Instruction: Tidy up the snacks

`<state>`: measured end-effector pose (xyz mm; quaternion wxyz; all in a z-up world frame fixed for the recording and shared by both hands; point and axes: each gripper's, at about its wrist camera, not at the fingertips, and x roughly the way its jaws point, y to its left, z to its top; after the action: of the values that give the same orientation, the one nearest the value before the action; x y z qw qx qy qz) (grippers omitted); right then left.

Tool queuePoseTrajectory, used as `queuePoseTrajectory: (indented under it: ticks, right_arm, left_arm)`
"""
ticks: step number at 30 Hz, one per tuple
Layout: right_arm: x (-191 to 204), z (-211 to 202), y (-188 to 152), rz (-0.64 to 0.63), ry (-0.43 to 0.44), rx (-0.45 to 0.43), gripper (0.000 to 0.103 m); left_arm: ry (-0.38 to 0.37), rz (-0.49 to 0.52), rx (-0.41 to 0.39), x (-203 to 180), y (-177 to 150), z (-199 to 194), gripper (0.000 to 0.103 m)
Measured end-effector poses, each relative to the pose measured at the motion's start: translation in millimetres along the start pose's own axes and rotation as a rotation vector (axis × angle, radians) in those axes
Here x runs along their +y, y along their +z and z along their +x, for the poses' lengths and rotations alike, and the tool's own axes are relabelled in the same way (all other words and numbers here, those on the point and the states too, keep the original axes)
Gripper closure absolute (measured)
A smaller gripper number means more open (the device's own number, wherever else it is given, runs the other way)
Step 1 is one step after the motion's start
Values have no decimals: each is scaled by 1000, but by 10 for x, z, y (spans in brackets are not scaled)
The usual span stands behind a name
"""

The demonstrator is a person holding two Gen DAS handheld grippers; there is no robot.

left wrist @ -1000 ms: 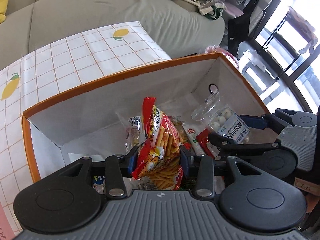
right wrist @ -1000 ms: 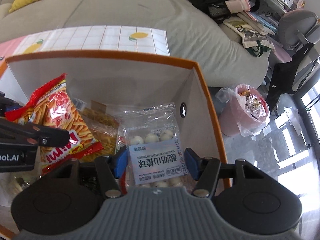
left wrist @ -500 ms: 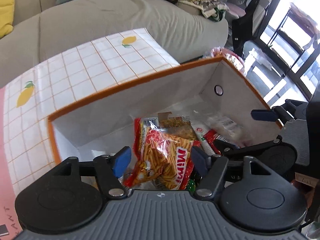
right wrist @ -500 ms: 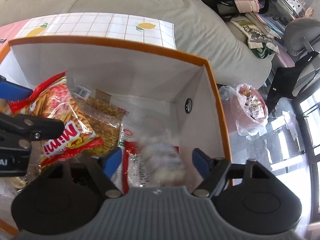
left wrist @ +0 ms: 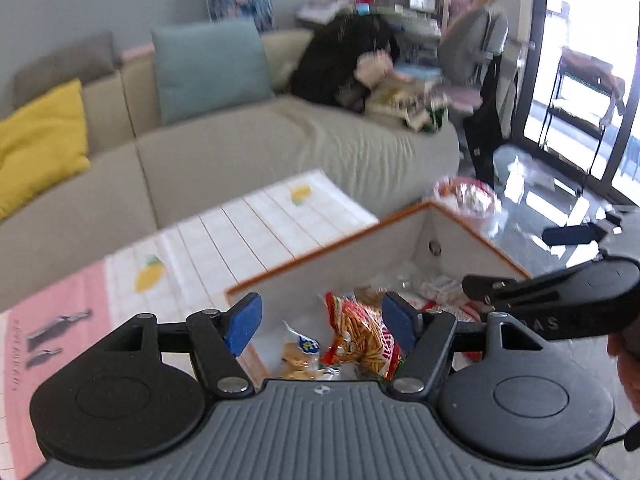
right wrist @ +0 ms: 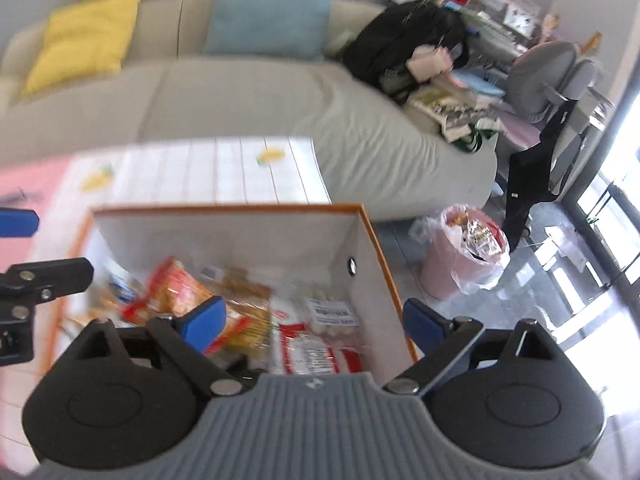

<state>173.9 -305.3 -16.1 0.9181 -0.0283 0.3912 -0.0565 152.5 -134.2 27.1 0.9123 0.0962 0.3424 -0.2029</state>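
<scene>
An orange-rimmed white box (left wrist: pixel 304 262) (right wrist: pixel 224 211) holds several snack packets. A red bag of snack sticks (left wrist: pixel 362 338) (right wrist: pixel 172 290) lies inside at the left. A clear bag of white candy balls (right wrist: pixel 330 314) lies at the right, beside a red and white packet (right wrist: pixel 316 354). My left gripper (left wrist: pixel 320 322) is open and empty above the box. My right gripper (right wrist: pixel 310 322) is open and empty above the box too. The right gripper's arm shows in the left wrist view (left wrist: pixel 552 296).
The box stands on a table with a lemon-print checked cloth (left wrist: pixel 224 240) (right wrist: pixel 208 172). A grey sofa (left wrist: pixel 248 148) with yellow and teal cushions lies behind. A pink bin with a plastic liner (right wrist: pixel 464 256) stands on the floor at the right.
Both grippers opened and let their bags drop into the box. Both have since lifted up and back, so the sofa and room now show.
</scene>
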Motion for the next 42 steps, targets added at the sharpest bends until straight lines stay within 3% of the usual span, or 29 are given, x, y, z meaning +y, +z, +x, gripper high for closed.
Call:
queuePoseTrajectory:
  ticks: [9, 19, 28, 34, 42]
  right_arm:
    - [335, -996, -434, 52, 32, -189, 3]
    - [670, -1430, -854, 34, 69, -222, 3]
    - [676, -1352, -1109, 54, 45, -169, 3]
    - [668, -1229, -1255, 57, 51, -118, 3]
    - [671, -1152, -1256, 90, 71, -74, 3]
  left_arm:
    - [97, -47, -143, 56, -296, -815, 22]
    - [166, -81, -150, 85, -709, -1129, 22]
    - [159, -125, -76, 129, -999, -1087, 21]
    - [168, -119, 14, 82, -1152, -954, 21]
    - [168, -116, 70, 32, -1203, -880, 21]
